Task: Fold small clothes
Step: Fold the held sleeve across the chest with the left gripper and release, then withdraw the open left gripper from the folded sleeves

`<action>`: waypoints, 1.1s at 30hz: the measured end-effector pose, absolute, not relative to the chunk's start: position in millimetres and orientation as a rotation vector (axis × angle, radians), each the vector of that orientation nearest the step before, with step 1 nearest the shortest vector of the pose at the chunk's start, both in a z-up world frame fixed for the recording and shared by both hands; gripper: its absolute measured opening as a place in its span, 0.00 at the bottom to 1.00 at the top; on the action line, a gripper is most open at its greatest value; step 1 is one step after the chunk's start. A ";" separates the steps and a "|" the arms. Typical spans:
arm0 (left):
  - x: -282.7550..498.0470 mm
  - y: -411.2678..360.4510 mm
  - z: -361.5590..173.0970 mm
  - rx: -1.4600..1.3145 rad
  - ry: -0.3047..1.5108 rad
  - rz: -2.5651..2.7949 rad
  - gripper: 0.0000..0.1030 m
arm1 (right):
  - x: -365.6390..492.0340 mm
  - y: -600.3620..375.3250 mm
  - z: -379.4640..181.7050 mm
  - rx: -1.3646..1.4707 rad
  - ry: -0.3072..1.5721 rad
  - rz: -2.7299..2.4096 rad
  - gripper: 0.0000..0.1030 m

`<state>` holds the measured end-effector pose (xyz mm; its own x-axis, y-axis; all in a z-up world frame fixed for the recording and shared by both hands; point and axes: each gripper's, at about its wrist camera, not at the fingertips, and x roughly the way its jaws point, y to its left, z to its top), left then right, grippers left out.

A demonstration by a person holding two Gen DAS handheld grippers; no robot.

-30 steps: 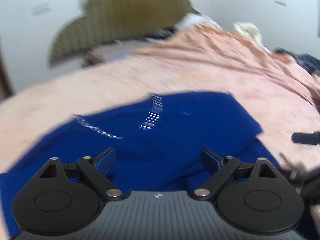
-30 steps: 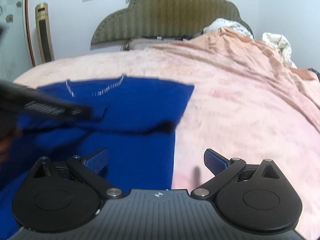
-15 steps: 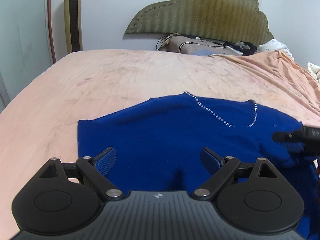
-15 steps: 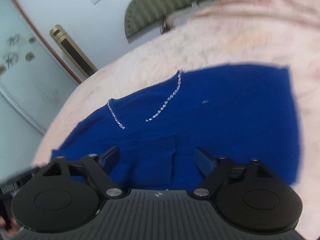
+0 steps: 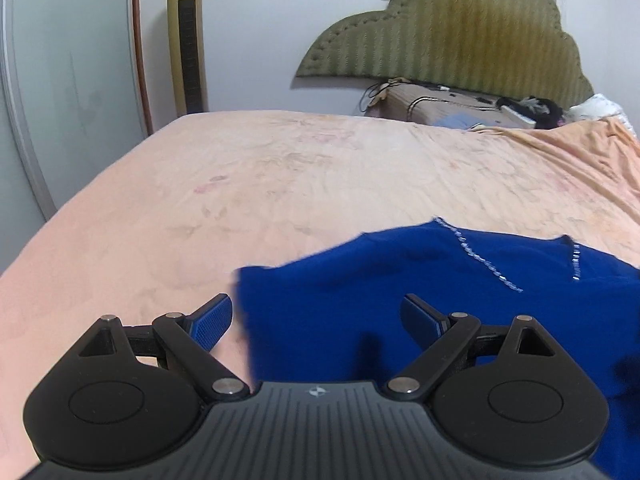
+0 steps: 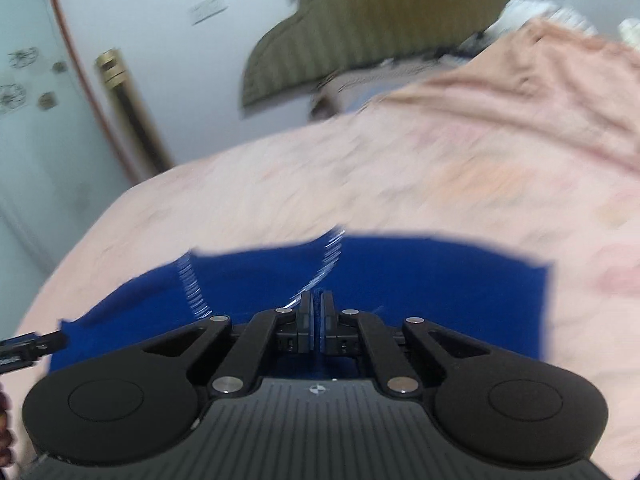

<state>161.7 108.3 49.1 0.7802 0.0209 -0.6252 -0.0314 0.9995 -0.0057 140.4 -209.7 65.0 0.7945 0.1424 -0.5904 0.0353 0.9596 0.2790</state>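
You are working on a blue garment (image 5: 360, 292) that is lying on the peach bedsheet (image 5: 280, 184), on the near part of the bed, well short of the headboard (image 5: 452, 36) end and nearer the bed's right side than its left edge.

Progress, as I judge it: the fold is at an early stage. The garment is lying mostly spread out, with its neckline facing the headboard; no finished, compact bundle is showing. At least one more fold and the squaring-up appear to be outstanding.

Your right gripper (image 6: 316, 320) is pressing its pads together, with a thin sliver of blue cloth showing between them near the neckline trim (image 6: 332, 256); it is pinching the garment there. That view is motion-blurred, so finer detail is uncertain. Your left gripper (image 5: 316, 316) is standing spread wide over the garment's left edge, one finger over the bare sheet, the other over the cloth, gripping nothing.

Materials: the garment is reading as a soft, matte knit in saturated blue, draping limply, with a line of small, bright, bead-like trim along a V-shaped neck. The sheet is a thin, lightly creased fabric with a faint floral print. The headboard is padded, olive, ribbed and scalloped.
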 end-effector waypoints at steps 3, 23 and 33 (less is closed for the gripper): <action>173.8 109.2 41.7 -0.005 0.699 0.043 0.89 | 138.0 -232.5 65.1 0.224 0.645 -0.050 0.05; 178.4 112.9 29.7 0.069 0.692 0.130 0.90 | 130.0 -246.1 20.2 0.152 0.755 -0.138 0.38; 160.8 130.9 35.3 0.041 0.713 0.136 0.89 | 94.7 -210.7 31.9 0.116 0.734 -0.027 0.72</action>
